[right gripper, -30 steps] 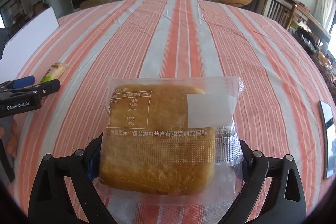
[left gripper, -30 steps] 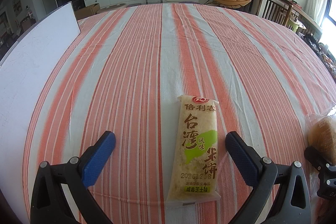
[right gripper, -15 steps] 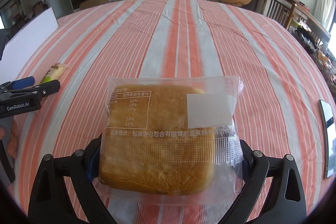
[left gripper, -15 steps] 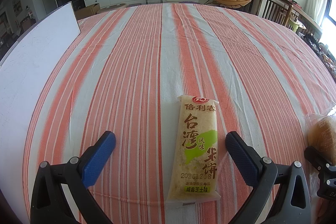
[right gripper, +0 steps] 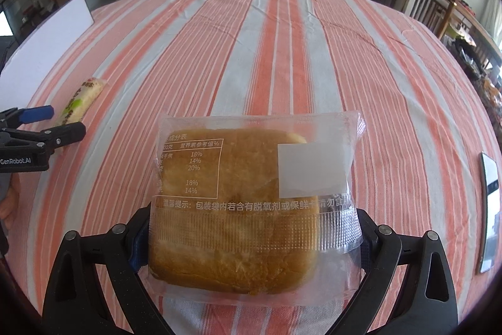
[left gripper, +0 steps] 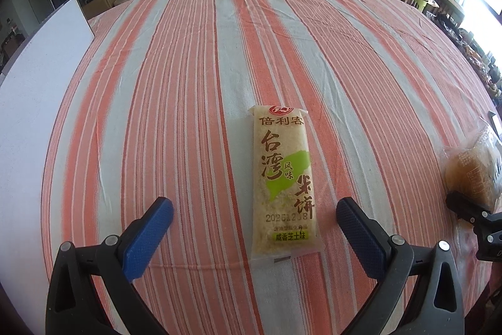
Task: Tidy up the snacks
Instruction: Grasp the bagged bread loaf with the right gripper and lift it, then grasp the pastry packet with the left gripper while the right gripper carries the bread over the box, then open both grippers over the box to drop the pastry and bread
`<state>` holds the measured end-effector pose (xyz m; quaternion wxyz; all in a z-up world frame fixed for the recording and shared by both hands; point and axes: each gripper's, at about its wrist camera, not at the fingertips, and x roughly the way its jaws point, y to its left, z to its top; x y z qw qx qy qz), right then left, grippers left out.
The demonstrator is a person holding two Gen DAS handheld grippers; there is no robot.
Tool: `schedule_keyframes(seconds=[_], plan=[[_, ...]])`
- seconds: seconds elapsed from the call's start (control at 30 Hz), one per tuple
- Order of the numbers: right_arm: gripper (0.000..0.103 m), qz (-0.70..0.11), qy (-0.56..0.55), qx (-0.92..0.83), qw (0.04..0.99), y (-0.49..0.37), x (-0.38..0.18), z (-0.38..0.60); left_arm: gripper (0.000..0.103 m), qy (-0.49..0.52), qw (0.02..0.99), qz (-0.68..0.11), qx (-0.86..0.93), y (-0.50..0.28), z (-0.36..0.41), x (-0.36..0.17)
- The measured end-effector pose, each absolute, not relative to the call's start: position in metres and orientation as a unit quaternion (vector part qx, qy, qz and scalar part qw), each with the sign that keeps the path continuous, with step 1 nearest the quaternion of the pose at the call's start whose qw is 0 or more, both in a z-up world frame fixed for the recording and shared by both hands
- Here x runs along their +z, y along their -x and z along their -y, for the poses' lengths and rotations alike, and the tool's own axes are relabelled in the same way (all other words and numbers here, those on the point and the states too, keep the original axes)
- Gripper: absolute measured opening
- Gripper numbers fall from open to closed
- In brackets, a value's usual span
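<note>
A long rice-cracker packet point(left gripper: 284, 181) with green and brown print lies flat on the striped tablecloth. My left gripper point(left gripper: 254, 215) is open, its blue pads on either side of the packet's near end, not touching it. The packet also shows in the right wrist view point(right gripper: 82, 101), with the left gripper point(right gripper: 50, 121) beside it. My right gripper point(right gripper: 251, 237) is shut on a clear-wrapped bread bun point(right gripper: 238, 203), held at its near end. The bun also shows in the left wrist view point(left gripper: 473, 168) at far right.
A white board point(left gripper: 34, 77) lies along the table's left side. A phone-like flat object point(right gripper: 489, 209) lies near the right edge. The orange-and-white striped cloth point(left gripper: 251, 36) covers the table. Chairs and a TV cabinet stand beyond the table.
</note>
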<state>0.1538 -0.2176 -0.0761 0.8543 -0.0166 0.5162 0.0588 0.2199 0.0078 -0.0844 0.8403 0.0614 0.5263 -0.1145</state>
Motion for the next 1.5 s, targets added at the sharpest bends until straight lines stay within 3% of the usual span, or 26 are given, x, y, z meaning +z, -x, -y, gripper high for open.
schedule_keyframes(seconds=[0.2,0.37,0.47,0.5,0.6,0.63,0.7,0.93,1.17,1.27,1.4,1.47,1.5], plan=[[0.096,-0.516,-0.005,0.099,0.851,-0.151,-0.038,0.226,0.102,-0.101,0.833,-0.529,-0.124,-0.220,0.011,-0.084],[0.096,-0.551,0.006,0.098,0.829,-0.163,-0.026,0.224,0.084,-0.063,0.841,-0.526,-0.107,-0.224,0.006,-0.081],[0.096,-0.596,0.057,0.093,0.795,-0.165,-0.042,0.206,0.047,-0.069,0.844,-0.519,-0.119,-0.219,0.010,-0.075],[0.096,-0.605,0.080,0.072,0.789,-0.163,-0.050,0.201,0.027,-0.070,0.842,-0.520,-0.125,-0.217,0.010,-0.073],[0.093,-0.617,0.053,0.071,0.782,-0.158,-0.056,0.209,0.027,-0.047,0.840,-0.522,-0.143,-0.208,0.001,-0.069],[0.082,-0.618,0.036,0.077,0.782,-0.156,-0.054,0.213,0.027,-0.044,0.843,-0.517,-0.142,-0.203,-0.004,-0.066],[0.074,-0.608,0.017,0.080,0.790,-0.150,-0.042,0.218,0.027,-0.025,0.849,-0.509,-0.140,-0.191,-0.017,-0.057],[0.073,-0.572,0.020,0.107,0.813,-0.145,-0.006,0.191,0.027,0.060,0.862,-0.478,-0.154,-0.151,-0.071,0.010],[0.073,-0.456,0.002,0.257,0.852,-0.167,0.126,0.054,0.027,0.111,0.902,-0.413,-0.058,-0.146,-0.215,0.106],[0.073,-0.438,0.004,0.323,0.839,-0.180,0.158,-0.027,0.027,0.112,0.903,-0.414,0.027,-0.152,-0.286,0.107],[0.073,-0.433,0.017,0.373,0.820,-0.188,0.158,-0.130,0.027,0.108,0.889,-0.432,0.106,-0.146,-0.351,0.078],[0.078,-0.434,0.019,0.386,0.814,-0.191,0.144,-0.170,0.035,0.104,0.883,-0.437,0.137,-0.139,-0.371,0.060],[0.079,-0.439,0.021,0.384,0.812,-0.194,0.134,-0.187,0.052,0.104,0.881,-0.438,0.146,-0.136,-0.379,0.053]])
